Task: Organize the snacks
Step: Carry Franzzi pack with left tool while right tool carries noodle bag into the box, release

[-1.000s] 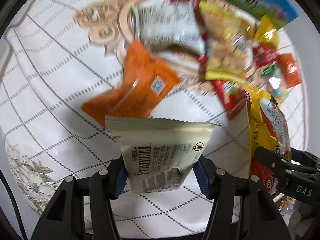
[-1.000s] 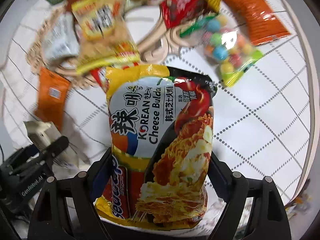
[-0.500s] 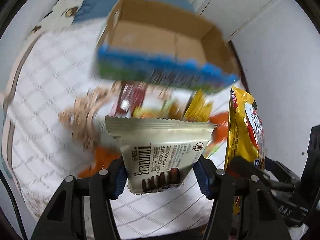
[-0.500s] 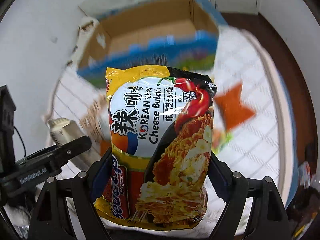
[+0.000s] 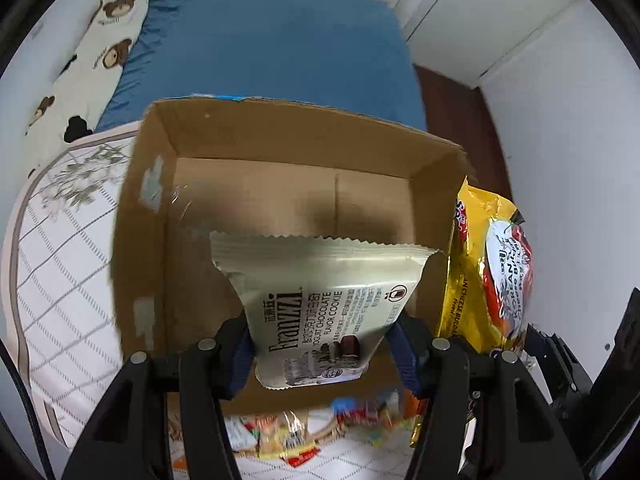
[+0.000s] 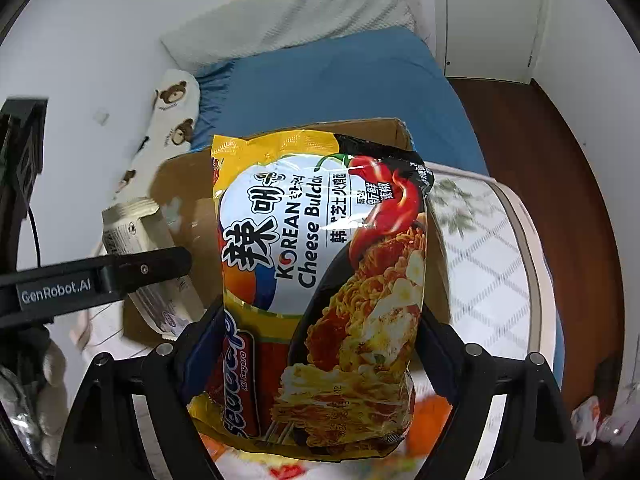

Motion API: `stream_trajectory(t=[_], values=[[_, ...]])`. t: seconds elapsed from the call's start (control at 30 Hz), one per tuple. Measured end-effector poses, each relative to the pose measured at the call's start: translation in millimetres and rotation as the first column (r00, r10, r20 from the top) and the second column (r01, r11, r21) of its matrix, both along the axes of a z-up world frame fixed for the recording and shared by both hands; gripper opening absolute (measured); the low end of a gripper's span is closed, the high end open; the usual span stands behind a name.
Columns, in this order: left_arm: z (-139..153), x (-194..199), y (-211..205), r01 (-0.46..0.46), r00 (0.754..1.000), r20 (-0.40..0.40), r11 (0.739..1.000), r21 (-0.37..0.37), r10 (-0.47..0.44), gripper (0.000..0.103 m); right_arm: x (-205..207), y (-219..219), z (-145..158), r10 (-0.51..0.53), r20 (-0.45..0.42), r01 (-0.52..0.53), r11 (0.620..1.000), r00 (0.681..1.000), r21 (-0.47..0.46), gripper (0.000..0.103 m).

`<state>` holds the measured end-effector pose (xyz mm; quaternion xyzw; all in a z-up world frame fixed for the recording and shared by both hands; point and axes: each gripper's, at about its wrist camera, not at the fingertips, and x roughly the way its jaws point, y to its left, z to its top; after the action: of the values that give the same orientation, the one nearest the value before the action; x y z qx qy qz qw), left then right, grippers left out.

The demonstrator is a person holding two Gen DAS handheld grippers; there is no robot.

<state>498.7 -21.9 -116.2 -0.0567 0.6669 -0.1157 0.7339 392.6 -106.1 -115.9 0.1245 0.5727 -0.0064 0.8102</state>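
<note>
My left gripper is shut on a cream Franzzi cookie packet and holds it over the open cardboard box, whose inside looks bare. My right gripper is shut on a yellow Korean cheese noodle packet, held upright in front of the same box. That noodle packet also shows in the left wrist view, at the box's right wall. The left gripper's finger and the cookie packet show at the left of the right wrist view.
Several loose snack packets lie on the white quilted table cover just below the box. Behind the box is a bed with a blue sheet and a bear-print pillow. A white wall stands at the right.
Both grippers have lifted from the snack pile and swung up towards the box, still holding their packets. The box now fills the view and the pile has dropped to the bottom edge.
</note>
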Motion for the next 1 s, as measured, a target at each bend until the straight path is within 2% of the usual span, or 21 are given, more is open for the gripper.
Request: stream_trajectory(t=[0.23, 0.43, 0.5, 0.53, 0.63, 0.67, 0.8, 1.0], values=[[-60, 56, -5, -0.018, 0.993, -0.113, 1.000, 0.016, 0.020, 0.056, 74, 2, -92, 0.036, -0.087, -0.038, 0.999, 0.996, -0.026, 0.088], [-91, 70, -11, -0.005, 0.988, -0.152, 0.999, 0.051, 0.013, 0.057, 103, 2, -131, 0.049, -0.129, -0.050, 0.999, 0.990, -0.008, 0.088], [-102, 73, -13, 0.005, 0.985, -0.170, 0.999, 0.053, 0.005, 0.057, 111, -2, -149, 0.063, -0.172, -0.061, 0.998, 0.983, 0.013, 0.089], [-102, 73, -16, 0.007, 0.985, -0.170, 0.998, 0.060, 0.003, 0.061, 115, -4, -158, 0.063, -0.192, -0.060, 0.998, 0.979, 0.025, 0.089], [-102, 73, -18, 0.023, 0.990, -0.140, 0.996, 0.081, -0.012, 0.087, 117, -5, -163, 0.057, -0.192, -0.056, 0.998, 0.980, 0.008, 0.092], [-102, 74, -18, 0.025, 0.991, -0.131, 0.996, 0.087, -0.014, 0.088, 117, -6, -162, 0.058, -0.192, -0.058, 0.998, 0.980, 0.006, 0.098], [-96, 72, -13, 0.039, 0.995, -0.097, 0.994, 0.106, -0.028, 0.088, 110, -5, -155, 0.064, -0.197, -0.066, 0.998, 0.978, -0.001, 0.098], [-67, 49, -4, 0.050, 0.998, 0.024, 0.987, 0.154, -0.054, 0.088, 91, -11, -134, 0.031, -0.185, -0.032, 0.999, 0.982, -0.005, 0.098]])
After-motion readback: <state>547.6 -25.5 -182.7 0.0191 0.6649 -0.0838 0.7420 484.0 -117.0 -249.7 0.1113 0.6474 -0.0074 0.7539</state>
